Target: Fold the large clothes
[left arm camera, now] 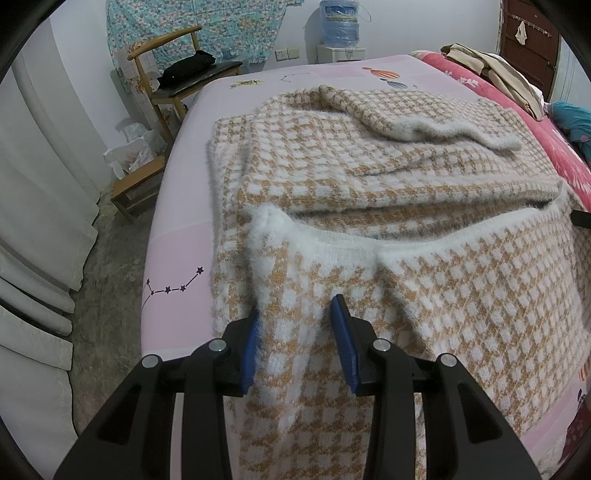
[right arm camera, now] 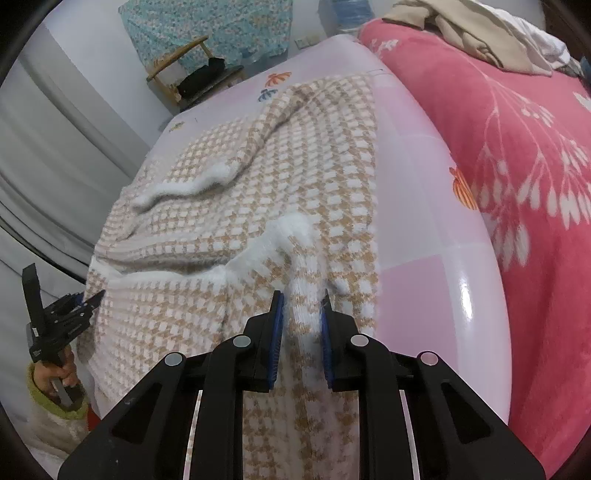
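A fuzzy tan-and-white houndstooth sweater (left arm camera: 369,177) lies on the pink bed, sleeves folded across its body. Its near white-trimmed hem (left arm camera: 332,236) is lifted and draped toward me. My left gripper (left arm camera: 297,314) straddles the hem's left part with the fabric between its blue pads, jaws still apart. In the right wrist view the sweater (right arm camera: 240,192) fills the middle. My right gripper (right arm camera: 301,302) is closed narrowly on a raised ridge of the hem's right corner (right arm camera: 306,280). The left gripper (right arm camera: 85,299) shows at the sweater's left edge there.
A pink printed sheet (left arm camera: 177,206) covers the bed. A red floral blanket (right arm camera: 517,147) with piled clothes (left arm camera: 491,74) lies on the right. A wooden chair (left arm camera: 177,74) with a black bag, a water dispenser (left arm camera: 340,26) and white curtains (left arm camera: 37,221) stand beyond the bed.
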The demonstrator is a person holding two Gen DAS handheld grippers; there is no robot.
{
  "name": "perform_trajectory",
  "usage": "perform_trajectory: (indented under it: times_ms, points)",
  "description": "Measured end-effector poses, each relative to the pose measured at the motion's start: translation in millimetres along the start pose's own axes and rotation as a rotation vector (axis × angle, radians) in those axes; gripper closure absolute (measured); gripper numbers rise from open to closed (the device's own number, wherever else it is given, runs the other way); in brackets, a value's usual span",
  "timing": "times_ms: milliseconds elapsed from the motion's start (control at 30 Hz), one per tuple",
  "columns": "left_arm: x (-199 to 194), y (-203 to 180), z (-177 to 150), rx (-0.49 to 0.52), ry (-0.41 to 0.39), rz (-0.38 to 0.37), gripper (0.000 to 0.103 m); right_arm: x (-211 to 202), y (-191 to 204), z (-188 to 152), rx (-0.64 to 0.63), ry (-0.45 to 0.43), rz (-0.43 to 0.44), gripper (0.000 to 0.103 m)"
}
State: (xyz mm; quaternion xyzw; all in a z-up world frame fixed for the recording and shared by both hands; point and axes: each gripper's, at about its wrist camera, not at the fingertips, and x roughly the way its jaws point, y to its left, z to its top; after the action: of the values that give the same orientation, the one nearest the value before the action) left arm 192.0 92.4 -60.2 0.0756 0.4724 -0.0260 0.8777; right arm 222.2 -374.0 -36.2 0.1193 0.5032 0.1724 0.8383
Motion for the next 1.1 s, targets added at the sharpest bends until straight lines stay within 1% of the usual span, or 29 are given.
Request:
perform_trajectory:
  times_ms: [133,200,267,400,500,567,600,700,933,1000,1100]
  points:
    - [0.1,-0.9,-0.6,-0.001,0.0,0.002,0.067,1.7,3.9,2.1,-0.024,-0.003,-0.024,0.085]
    - [0.1,-1.1,-0.8,0.001,-0.001,0.002,0.067,1.6,5.7,2.0,-0.034,-0.008,-0.036,0.088]
    - [-0.1,-0.6,-0.8,0.002,-0.004,0.005,0.067,-0.8,8.1,1.2,-0.041,-0.017,-0.043,0.093]
    - [-1.7,0.5,-1.3,-0.004,-0.012,0.007,0.067,-10.8,16.0,-2.4,-0.061,-0.056,-0.053,0.096]
    - [-7.8,5.4,-2.7,-0.014,-0.04,0.01,0.078,-21.7,22.5,-6.8,-0.069,-0.088,-0.054,0.097]
    - [-13.4,9.6,-4.1,-0.025,-0.064,-0.005,0.085,-31.8,28.4,-10.0,-0.076,-0.112,-0.058,0.097]
    - [-17.9,13.7,-5.2,-0.033,-0.082,-0.024,0.088,-37.3,30.7,-12.1,-0.079,-0.125,-0.059,0.097]
    - [-33.1,22.2,-9.2,-0.042,-0.137,-0.05,0.092,-55.3,37.3,-20.4,-0.095,-0.17,-0.069,0.097]
    - [-99.5,29.9,-24.8,-0.027,-0.343,-0.087,0.094,-103.6,54.7,-40.6,-0.119,-0.304,-0.097,0.098]
    - [-116.8,32.4,-23.1,-0.02,-0.394,-0.088,0.094,-115.7,57.7,-38.2,-0.115,-0.335,-0.083,0.098]
    - [-136.6,35.4,-13.8,-0.01,-0.457,-0.086,0.095,-128.9,63.0,-23.4,-0.132,-0.382,-0.063,0.098]
